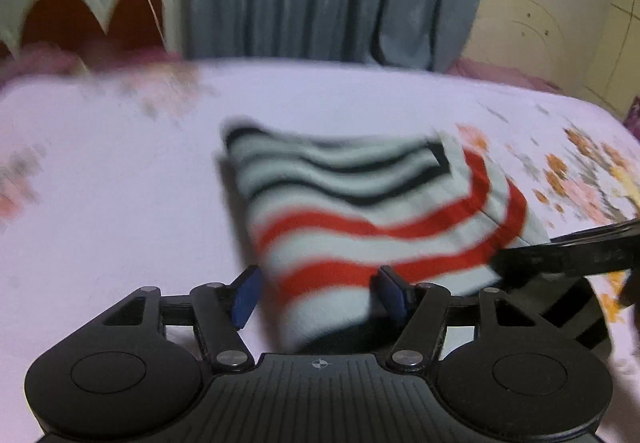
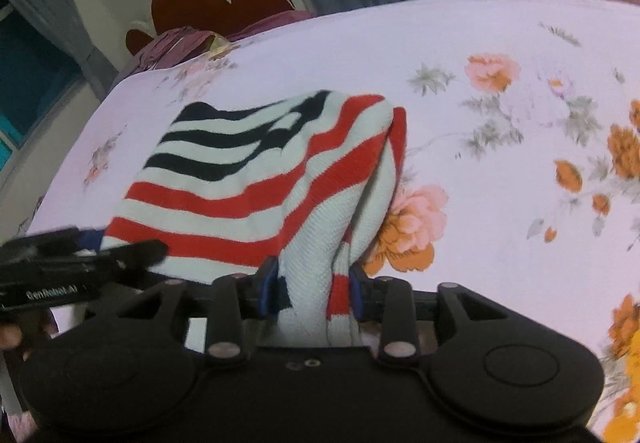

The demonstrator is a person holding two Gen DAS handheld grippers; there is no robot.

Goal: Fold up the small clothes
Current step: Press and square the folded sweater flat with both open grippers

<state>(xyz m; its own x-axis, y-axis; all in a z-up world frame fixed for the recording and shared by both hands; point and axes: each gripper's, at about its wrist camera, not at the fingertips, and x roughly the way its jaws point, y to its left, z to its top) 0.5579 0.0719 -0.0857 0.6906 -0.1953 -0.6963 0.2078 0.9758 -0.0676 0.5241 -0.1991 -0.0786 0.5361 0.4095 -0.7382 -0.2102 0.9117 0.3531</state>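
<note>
While the striped garment lies partly doubled over on the bed, a fold appears to be in hand: the near edge is gathered toward both claws and the far part already rests flat on the sheet. The left claw is seen standing wide, its blue pads set on either side of the near hem without pressing on it, so the cloth is judged to be released there. The right claw stands narrower, with a bunched corner of the knit between its pads; whether it is pinched or merely resting there cannot be told for certain, though no gap can be seen on either side.

Next, the near edge would need to be laid down squarely and the layers smoothed.

The garment is a soft ribbed knit, white with red bands near and dark navy bands farther off, rumpled into a rough trapezoid. The bed sheet is pale lilac, printed with orange and pink flowers.
</note>
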